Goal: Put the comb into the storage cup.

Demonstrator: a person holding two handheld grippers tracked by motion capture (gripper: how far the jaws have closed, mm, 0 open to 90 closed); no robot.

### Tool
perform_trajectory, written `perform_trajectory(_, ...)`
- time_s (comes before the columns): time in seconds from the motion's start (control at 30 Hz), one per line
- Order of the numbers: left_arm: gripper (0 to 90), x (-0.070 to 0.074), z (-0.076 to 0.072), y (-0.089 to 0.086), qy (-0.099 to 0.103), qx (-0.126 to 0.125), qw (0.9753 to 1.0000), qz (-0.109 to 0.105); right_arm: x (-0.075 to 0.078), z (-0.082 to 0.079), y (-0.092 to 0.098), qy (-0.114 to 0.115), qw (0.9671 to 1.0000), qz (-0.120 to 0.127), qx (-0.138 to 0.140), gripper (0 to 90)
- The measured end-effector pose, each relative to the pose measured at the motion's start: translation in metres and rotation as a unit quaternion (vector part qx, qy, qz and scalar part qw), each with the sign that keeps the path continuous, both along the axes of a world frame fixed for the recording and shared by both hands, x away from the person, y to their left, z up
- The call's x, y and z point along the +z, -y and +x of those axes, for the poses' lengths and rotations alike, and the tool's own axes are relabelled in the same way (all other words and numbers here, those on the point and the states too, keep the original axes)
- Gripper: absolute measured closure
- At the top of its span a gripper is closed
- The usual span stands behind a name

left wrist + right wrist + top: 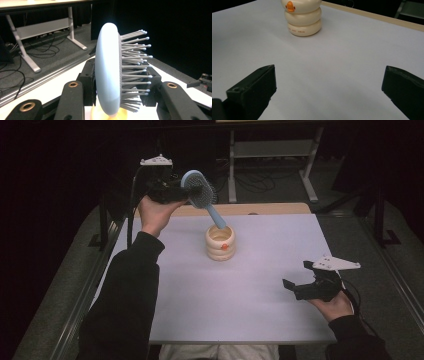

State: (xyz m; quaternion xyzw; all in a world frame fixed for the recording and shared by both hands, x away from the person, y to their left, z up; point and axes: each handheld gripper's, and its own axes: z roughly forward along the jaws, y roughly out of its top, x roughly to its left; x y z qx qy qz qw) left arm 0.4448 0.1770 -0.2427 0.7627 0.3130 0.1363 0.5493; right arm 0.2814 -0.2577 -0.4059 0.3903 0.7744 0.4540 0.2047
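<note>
Left hand-held gripper (186, 194) clamped on head of pale-blue plastic hairbrush with grey pins (199, 190), handle tip dipping into cream ringed duck-face holder (220, 243) on white tabletop (250, 290). Right hand-held gripper (295, 277) low over tabletop, jaws apart.

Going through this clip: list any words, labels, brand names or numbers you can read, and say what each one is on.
One text only: a short line of small brown print on the lower ring of the cream duck-faced cup, seen in the right gripper view; too small and blurred to read.
The blue hairbrush, clamped in the left hand-held gripper, carries no visible print.
The white table carries none either.
</note>
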Motion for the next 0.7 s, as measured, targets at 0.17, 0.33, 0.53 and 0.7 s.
perform_trajectory(0.17,55.8,-0.009,0.001,0.0,-0.003,0.001,0.9999,0.011,0.001,-0.001,0.0,0.003,1.0,0.0,0.002,0.0)
perform_trajectory(0.33,55.8,-0.016,0.002,0.003,-0.006,0.003,0.9997,0.024,0.0,-0.001,0.001,-0.001,1.0,0.0,0.002,0.0)
perform_trajectory(0.53,55.7,-0.022,0.005,0.004,-0.011,-0.002,0.9997,0.024,0.001,-0.002,0.001,0.003,1.0,-0.001,0.003,0.0)
perform_trajectory(0.7,55.7,-0.028,0.006,0.005,-0.015,-0.002,0.9996,0.024,0.0,-0.001,0.001,0.0,1.0,-0.002,0.006,0.0)
